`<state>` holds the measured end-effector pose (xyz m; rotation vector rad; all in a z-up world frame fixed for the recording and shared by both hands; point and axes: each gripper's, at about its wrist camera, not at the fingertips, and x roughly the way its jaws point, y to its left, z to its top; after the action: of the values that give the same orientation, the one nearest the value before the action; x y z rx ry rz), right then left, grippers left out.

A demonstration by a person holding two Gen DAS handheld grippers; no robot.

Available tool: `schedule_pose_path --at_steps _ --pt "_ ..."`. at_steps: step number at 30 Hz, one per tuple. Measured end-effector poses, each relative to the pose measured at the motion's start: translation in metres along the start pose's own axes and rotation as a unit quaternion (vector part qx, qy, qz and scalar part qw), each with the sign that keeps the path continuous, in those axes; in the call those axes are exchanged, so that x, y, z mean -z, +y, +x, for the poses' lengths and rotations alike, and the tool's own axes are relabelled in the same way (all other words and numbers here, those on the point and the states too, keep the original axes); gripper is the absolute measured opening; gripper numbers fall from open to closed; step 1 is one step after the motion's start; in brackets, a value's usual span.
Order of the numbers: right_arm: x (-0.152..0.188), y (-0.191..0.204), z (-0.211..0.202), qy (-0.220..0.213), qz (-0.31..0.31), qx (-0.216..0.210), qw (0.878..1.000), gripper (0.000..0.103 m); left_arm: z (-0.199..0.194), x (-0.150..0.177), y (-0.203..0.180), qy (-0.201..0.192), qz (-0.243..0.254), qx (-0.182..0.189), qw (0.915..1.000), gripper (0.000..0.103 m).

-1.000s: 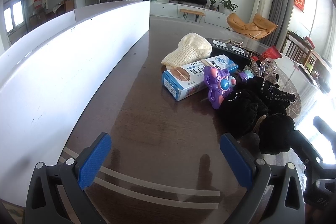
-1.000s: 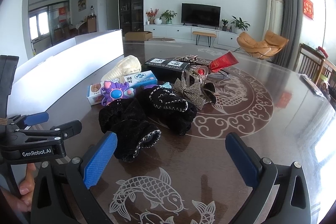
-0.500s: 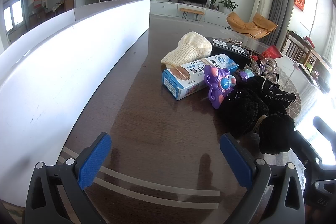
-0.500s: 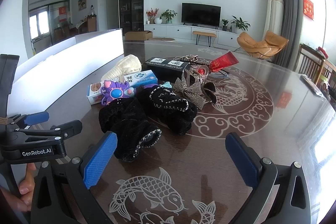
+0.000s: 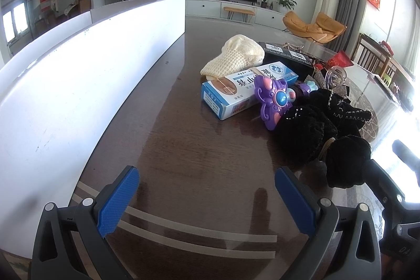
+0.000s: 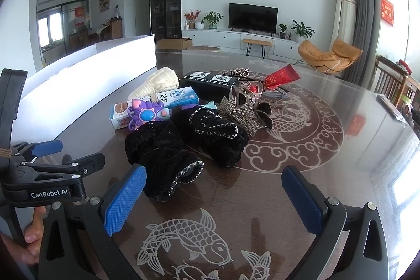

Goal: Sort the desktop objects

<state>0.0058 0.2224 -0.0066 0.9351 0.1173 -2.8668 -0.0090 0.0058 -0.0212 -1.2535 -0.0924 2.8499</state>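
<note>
A pile lies on the dark table: two black velvet scrunchies (image 6: 168,151) (image 5: 309,138), a purple flower toy (image 6: 145,116) (image 5: 273,100), a blue-white medicine box (image 5: 244,89) (image 6: 181,96), a cream knitted pouch (image 5: 236,55) (image 6: 157,83), a black box (image 6: 210,79), a glittery bow clip (image 6: 240,113) and a red packet (image 6: 282,76). My left gripper (image 5: 207,197) is open and empty, short of the pile. My right gripper (image 6: 212,197) is open and empty, just in front of the nearest scrunchie. The left gripper also shows in the right wrist view (image 6: 47,164).
A long white box wall (image 5: 78,75) runs along the left side of the table (image 5: 183,148). The table top carries a fish and cloud pattern (image 6: 288,122). Chairs (image 6: 388,85) stand at the far right.
</note>
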Motion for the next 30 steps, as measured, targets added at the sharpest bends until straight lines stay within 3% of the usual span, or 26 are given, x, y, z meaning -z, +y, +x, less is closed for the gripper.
schedule_pose_path --at_steps 30 --pt "0.0002 -0.0004 0.004 0.008 0.002 -0.005 1.0 0.103 0.0035 -0.0002 0.0038 0.013 -0.007 0.006 0.9999 0.103"
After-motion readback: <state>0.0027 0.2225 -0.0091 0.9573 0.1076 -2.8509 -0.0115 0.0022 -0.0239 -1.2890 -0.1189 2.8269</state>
